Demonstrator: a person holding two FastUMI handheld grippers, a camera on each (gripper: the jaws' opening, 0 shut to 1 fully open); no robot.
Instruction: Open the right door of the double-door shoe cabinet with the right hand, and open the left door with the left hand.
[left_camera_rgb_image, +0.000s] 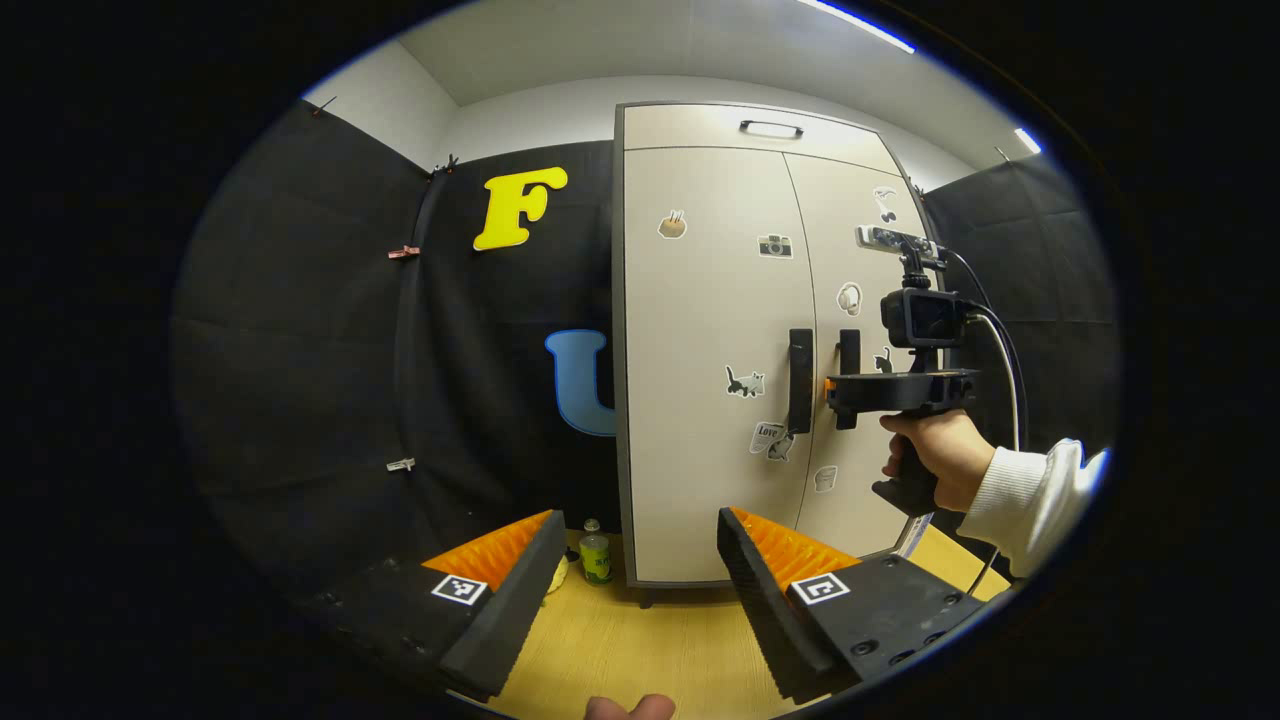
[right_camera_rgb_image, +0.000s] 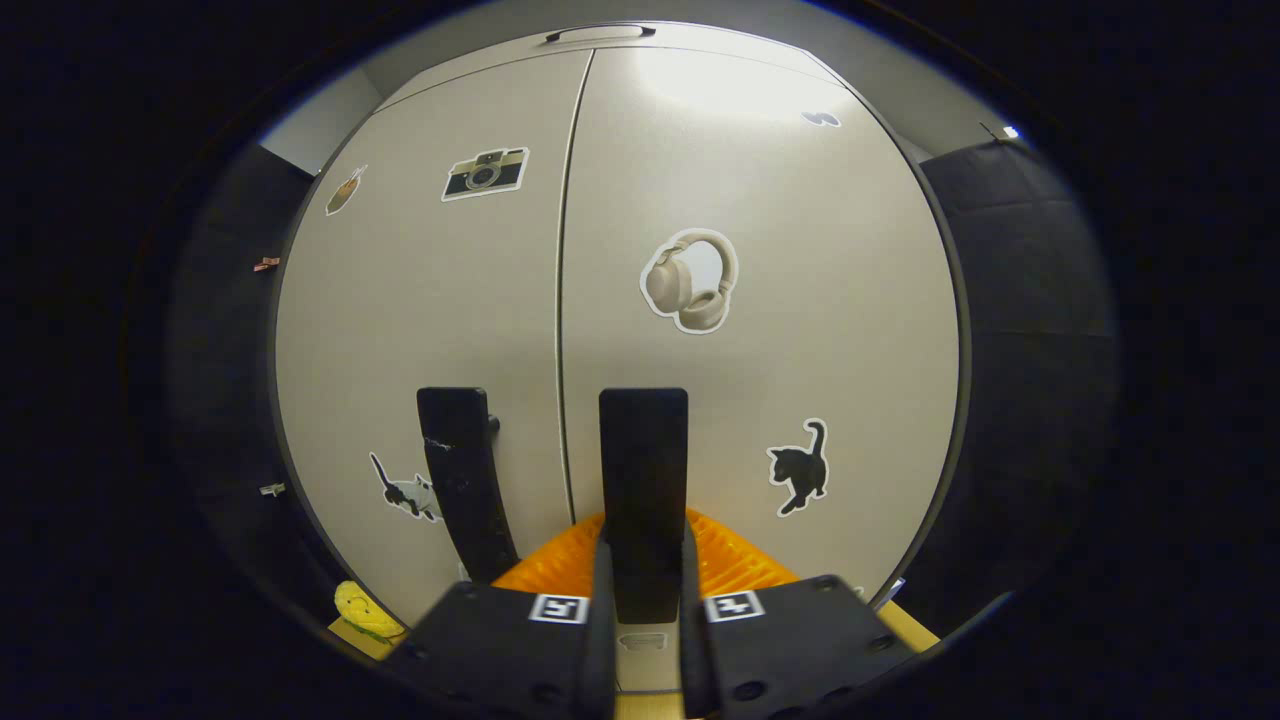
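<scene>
Here, L gripper (left_camera_rgb_image: 635, 560) spread wide, grasping nothing, hanging well back from shoe cabinet (left_camera_rgb_image: 700, 300) over wooden floor (left_camera_rgb_image: 640, 640); small bottle (left_camera_rgb_image: 596, 552) by cabinet's lower left corner. Both doors closed: left door (left_camera_rgb_image: 705, 380) w/ left handle (left_camera_rgb_image: 800, 380), then right door (right_camera_rgb_image: 760, 300) w/ right handle (right_camera_rgb_image: 643, 480). R gripper (right_camera_rgb_image: 645, 590) clamped on right handle, fingers pressing both sides; a hand (left_camera_rgb_image: 935, 455) in white sleeve (left_camera_rgb_image: 1030, 500) holding it.
</scene>
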